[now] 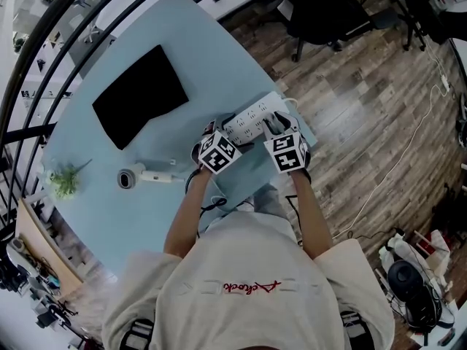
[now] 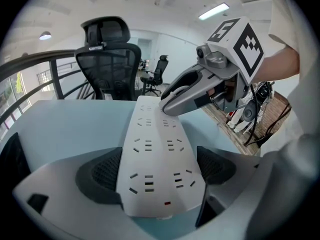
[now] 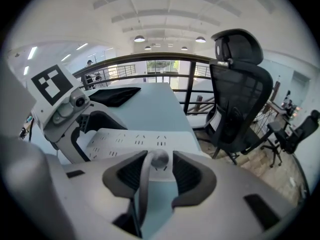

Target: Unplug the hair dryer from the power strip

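Observation:
A white power strip [image 1: 254, 117] lies near the right edge of the light-blue table [image 1: 109, 217]. My left gripper [image 1: 223, 134] is shut on the strip's near end; in the left gripper view both dark pads [image 2: 102, 171] press the sides of the power strip [image 2: 152, 149]. My right gripper [image 1: 276, 125] stands over the far end. In the right gripper view a grey round plug [image 3: 159, 160] and its grey cord [image 3: 142, 194] sit between the jaws of the right gripper [image 3: 156, 156], which are wide apart. The hair dryer [image 1: 139, 176] lies on the table to the left.
A black pad [image 1: 140, 95] lies at the table's back and a small green plant [image 1: 64, 182] at its left edge. The table ends just right of the strip, above a wood floor [image 1: 379, 108]. A black office chair [image 3: 240, 94] stands beyond that edge.

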The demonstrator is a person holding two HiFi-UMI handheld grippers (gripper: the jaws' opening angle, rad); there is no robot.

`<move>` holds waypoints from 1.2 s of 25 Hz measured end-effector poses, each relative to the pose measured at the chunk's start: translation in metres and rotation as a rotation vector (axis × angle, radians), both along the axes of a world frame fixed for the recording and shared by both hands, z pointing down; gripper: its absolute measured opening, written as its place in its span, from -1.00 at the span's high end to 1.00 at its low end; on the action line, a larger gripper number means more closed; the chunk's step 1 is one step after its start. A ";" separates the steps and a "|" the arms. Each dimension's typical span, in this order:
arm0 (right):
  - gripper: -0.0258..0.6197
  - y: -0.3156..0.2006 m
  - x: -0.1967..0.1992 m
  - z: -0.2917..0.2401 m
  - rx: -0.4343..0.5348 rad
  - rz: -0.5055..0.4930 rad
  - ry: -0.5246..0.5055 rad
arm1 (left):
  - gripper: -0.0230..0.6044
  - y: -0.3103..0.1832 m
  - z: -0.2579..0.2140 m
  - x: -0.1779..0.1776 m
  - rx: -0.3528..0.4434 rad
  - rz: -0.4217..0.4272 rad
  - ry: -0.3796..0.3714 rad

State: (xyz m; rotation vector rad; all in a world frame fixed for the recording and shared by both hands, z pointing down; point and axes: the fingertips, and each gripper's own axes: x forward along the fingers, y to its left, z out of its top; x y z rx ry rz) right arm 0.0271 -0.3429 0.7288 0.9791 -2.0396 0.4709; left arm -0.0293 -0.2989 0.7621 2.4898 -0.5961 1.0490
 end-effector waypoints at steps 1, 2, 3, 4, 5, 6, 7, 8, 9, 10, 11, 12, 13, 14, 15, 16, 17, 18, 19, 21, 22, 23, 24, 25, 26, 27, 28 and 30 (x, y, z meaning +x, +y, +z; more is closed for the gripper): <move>0.43 -0.001 0.000 0.001 -0.004 0.004 0.001 | -0.48 0.000 0.000 0.000 0.000 0.000 0.001; 0.43 -0.001 0.000 0.002 -0.007 0.008 0.001 | -0.48 0.000 0.000 0.000 -0.001 0.000 0.002; 0.44 -0.002 -0.001 0.003 -0.009 0.012 -0.001 | -0.48 0.000 -0.001 0.000 -0.001 0.000 0.003; 0.43 -0.002 -0.001 0.003 -0.010 0.016 -0.004 | -0.48 0.000 -0.001 0.000 -0.001 0.000 0.004; 0.44 -0.002 -0.001 0.003 -0.012 0.021 -0.008 | -0.48 0.000 -0.001 0.000 -0.002 0.000 0.005; 0.44 -0.002 -0.001 0.004 -0.014 0.027 -0.014 | -0.48 0.000 -0.001 0.000 -0.002 0.001 0.005; 0.44 -0.002 -0.001 0.004 -0.017 0.033 -0.021 | -0.49 0.000 -0.001 0.000 -0.003 0.001 0.006; 0.44 -0.002 -0.001 0.005 -0.020 0.038 -0.031 | -0.48 0.000 -0.001 0.000 -0.003 0.001 0.006; 0.44 -0.002 -0.001 0.005 -0.024 0.043 -0.039 | -0.48 0.001 -0.001 0.000 -0.004 0.002 0.007; 0.44 -0.002 -0.001 0.005 -0.028 0.046 -0.043 | -0.48 0.001 -0.001 0.000 -0.005 0.001 0.007; 0.44 -0.002 -0.001 0.005 -0.031 0.047 -0.045 | -0.48 0.001 -0.001 0.000 -0.005 0.001 0.008; 0.44 -0.003 -0.001 0.005 -0.029 0.047 -0.047 | -0.48 0.001 -0.001 0.001 -0.005 0.000 0.008; 0.44 -0.003 -0.001 0.006 -0.025 0.048 -0.049 | -0.48 0.000 0.000 0.001 -0.004 -0.001 0.009; 0.46 -0.003 -0.001 0.006 -0.024 0.049 -0.051 | -0.49 0.000 0.000 0.001 -0.005 -0.001 0.009; 0.52 -0.003 -0.002 0.006 -0.026 0.055 -0.051 | -0.49 0.000 0.000 0.001 -0.006 -0.002 0.009; 0.53 -0.003 -0.002 0.006 -0.030 0.063 -0.052 | -0.48 0.000 0.000 0.001 -0.007 -0.003 0.008; 0.54 -0.004 -0.002 0.006 -0.034 0.071 -0.053 | -0.48 -0.001 0.001 0.001 -0.008 -0.003 0.007; 0.54 -0.004 -0.002 0.006 -0.036 0.076 -0.052 | -0.49 -0.001 0.001 0.001 -0.009 -0.003 0.006; 0.54 -0.005 -0.002 0.006 -0.037 0.077 -0.050 | -0.49 -0.001 0.000 0.001 -0.010 -0.004 0.005; 0.54 -0.004 -0.001 0.005 -0.036 0.077 -0.050 | -0.49 -0.001 0.000 0.002 -0.013 -0.005 0.002; 0.54 -0.003 -0.001 0.005 -0.036 0.075 -0.048 | -0.48 0.000 0.000 0.002 -0.014 -0.005 0.001; 0.54 -0.002 -0.001 0.004 -0.036 0.073 -0.043 | -0.48 0.000 0.000 0.002 -0.016 -0.006 0.000; 0.55 -0.001 -0.001 0.004 -0.035 0.071 -0.037 | -0.49 0.001 0.000 0.002 -0.018 -0.006 -0.002; 0.55 -0.001 -0.001 0.003 -0.033 0.070 -0.033 | -0.48 0.001 0.000 0.001 -0.020 -0.007 -0.003; 0.55 -0.001 -0.001 0.003 -0.030 0.070 -0.030 | -0.49 0.000 0.000 0.001 -0.022 -0.007 -0.004; 0.55 -0.002 -0.001 0.003 -0.028 0.068 -0.028 | -0.49 0.000 0.000 0.001 -0.024 -0.007 -0.006; 0.55 -0.002 -0.001 0.003 -0.029 0.066 -0.026 | -0.49 0.000 0.000 0.001 -0.025 -0.005 -0.008; 0.55 -0.001 -0.001 0.004 -0.037 0.065 -0.026 | -0.49 0.001 0.001 0.001 -0.027 -0.001 -0.012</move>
